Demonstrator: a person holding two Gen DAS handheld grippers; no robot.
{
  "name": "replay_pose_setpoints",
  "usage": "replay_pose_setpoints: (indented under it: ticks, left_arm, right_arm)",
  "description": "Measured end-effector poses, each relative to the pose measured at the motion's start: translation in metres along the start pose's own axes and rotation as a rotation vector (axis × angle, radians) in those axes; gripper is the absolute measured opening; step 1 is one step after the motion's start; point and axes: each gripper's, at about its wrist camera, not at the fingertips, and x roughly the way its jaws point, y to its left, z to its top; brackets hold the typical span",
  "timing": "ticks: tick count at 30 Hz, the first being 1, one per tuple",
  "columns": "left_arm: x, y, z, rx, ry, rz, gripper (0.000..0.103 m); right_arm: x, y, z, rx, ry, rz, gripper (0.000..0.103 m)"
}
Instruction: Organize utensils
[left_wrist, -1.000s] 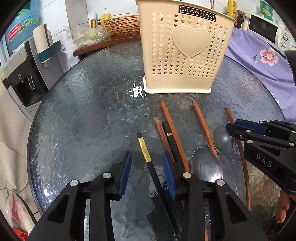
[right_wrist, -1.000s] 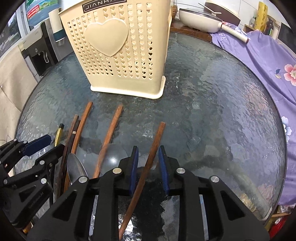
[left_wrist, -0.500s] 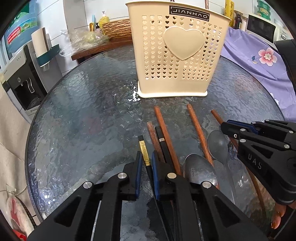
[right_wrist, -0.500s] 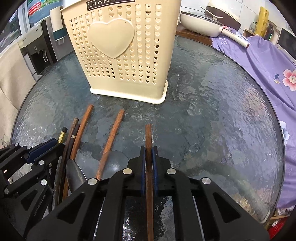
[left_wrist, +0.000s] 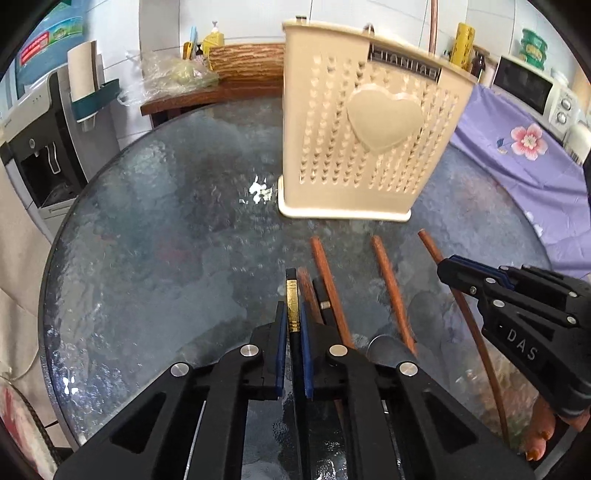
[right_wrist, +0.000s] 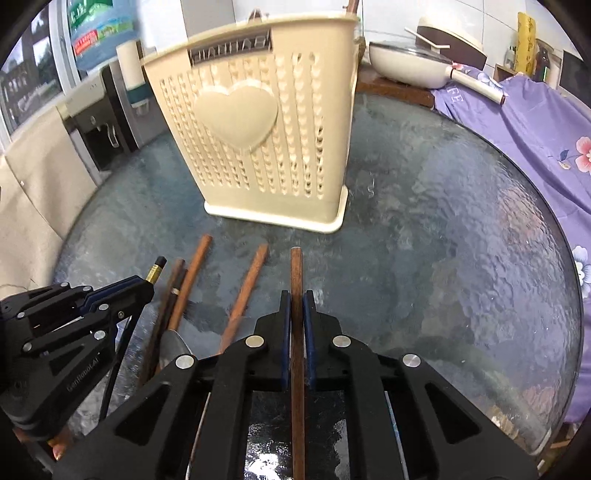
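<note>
Glass table (left_wrist: 155, 258); left claw (left_wrist: 293, 325) grips black chopstick (left_wrist: 292, 295); right claw (right_wrist: 296, 314) grips brown chopstick (right_wrist: 296, 269), ends hidden.

The right gripper (left_wrist: 448, 267) bears white letters "DAS" on its black body in the left wrist view. In the right wrist view the left gripper (right_wrist: 147, 290) carries a faint word that looks like "GenRobot.AI", hard to read. The label on the cream utensil basket (left_wrist: 354, 147) is blurred, and "FE" shows on a white pan handle (right_wrist: 476, 86).
</note>
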Motion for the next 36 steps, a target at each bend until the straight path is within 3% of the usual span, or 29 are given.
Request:
replay_pose_setpoints:
  ticks: [16,36]
  left_arm:
    - [-0.08,-0.006,0.029,0.01,-0.234,-0.015,0.007]
    - [-0.127,-0.006,0.04,0.04,-0.338,-0.017,0.007]
  right_arm:
    - [-0.089,0.0,0.021,-0.025,-0.232,0.173,0.008]
    - [-0.166,-0.007,0.023,-0.096,-0.346,0.257,0.008]
